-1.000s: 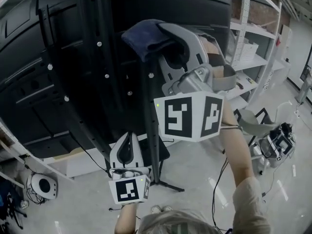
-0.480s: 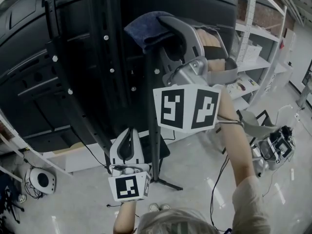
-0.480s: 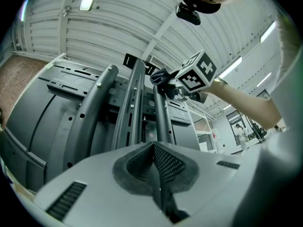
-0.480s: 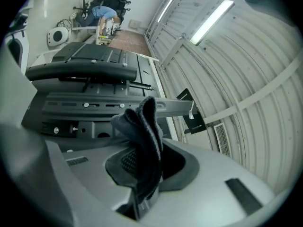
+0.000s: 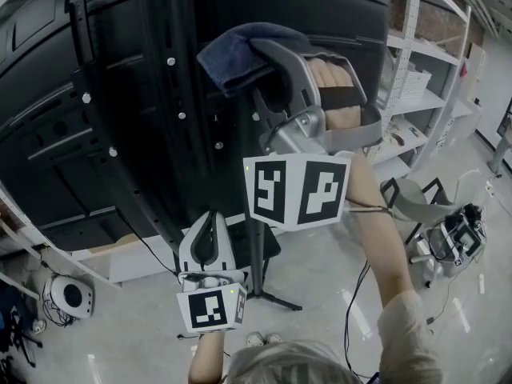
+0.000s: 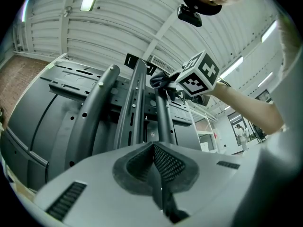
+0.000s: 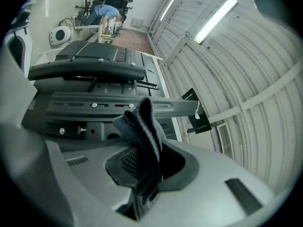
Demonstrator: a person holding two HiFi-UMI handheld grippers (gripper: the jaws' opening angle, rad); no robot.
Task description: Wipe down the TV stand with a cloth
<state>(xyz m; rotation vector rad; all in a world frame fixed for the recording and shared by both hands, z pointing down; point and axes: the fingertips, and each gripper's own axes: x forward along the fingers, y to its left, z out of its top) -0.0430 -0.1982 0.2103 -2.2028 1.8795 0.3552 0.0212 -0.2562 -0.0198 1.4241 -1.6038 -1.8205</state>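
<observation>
Cloth (image 5: pixel 232 58) is up high, bunched and pinched in the right tool (image 5: pixel 262 54), whose jaws are clamped on a fold with the loose end flopping past the tips. It sits at the upper part of the stand (image 5: pixel 160 94), right by the centre post (image 5: pixel 252 190); whether it is pressing on the metal I can't tell. Left tool (image 5: pixel 210 229) hangs lower by the post, jaws shut with nothing between them, so nothing is bracing the frame.

Risks from here, as I judge them: the bracket is studded with screws (image 5: pixel 170 61), and a drag across them could snag the fabric and tug it out of that narrow pinch. Push too hard up high and the unbraced stand, carrying the TV (image 5: pixel 304 6), might rock. Cables trail on the floor (image 5: pixel 336 278) near the feet too, a trip hazard when stepping round.
</observation>
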